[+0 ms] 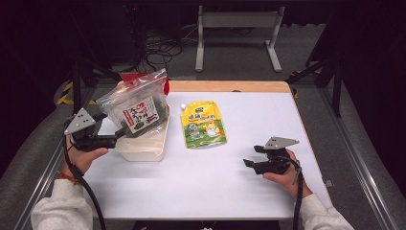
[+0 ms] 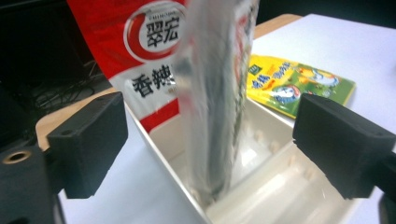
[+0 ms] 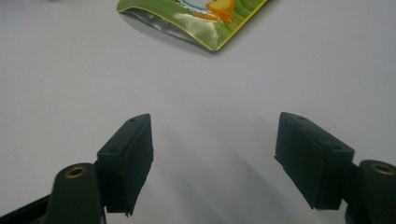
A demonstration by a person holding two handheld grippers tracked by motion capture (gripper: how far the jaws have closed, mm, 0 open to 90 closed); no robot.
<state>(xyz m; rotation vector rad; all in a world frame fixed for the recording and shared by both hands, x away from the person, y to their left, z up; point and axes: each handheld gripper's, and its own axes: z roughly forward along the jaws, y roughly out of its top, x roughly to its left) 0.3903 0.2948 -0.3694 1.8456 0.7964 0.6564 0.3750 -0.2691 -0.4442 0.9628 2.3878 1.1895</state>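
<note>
Nearest me, my right hand-held gripper (image 1: 251,162) hovers low over the smooth white counter (image 1: 249,120), its matte black jaws spread wide on nothing. My left hand-held gripper (image 1: 114,140) has its blocky jaws wide apart too, pads clear of the glossy clear zip bag (image 1: 136,103) standing on edge in the translucent white plastic bin (image 1: 143,146). From the left gripper view the bag (image 2: 219,88) shows as a thin crinkled edge between my jaws, with a red printed packet (image 2: 140,51) behind it. Farther out, a flat yellow-green spouted pouch (image 1: 203,125) lies between the bin and my right hand, well apart from both.
</note>
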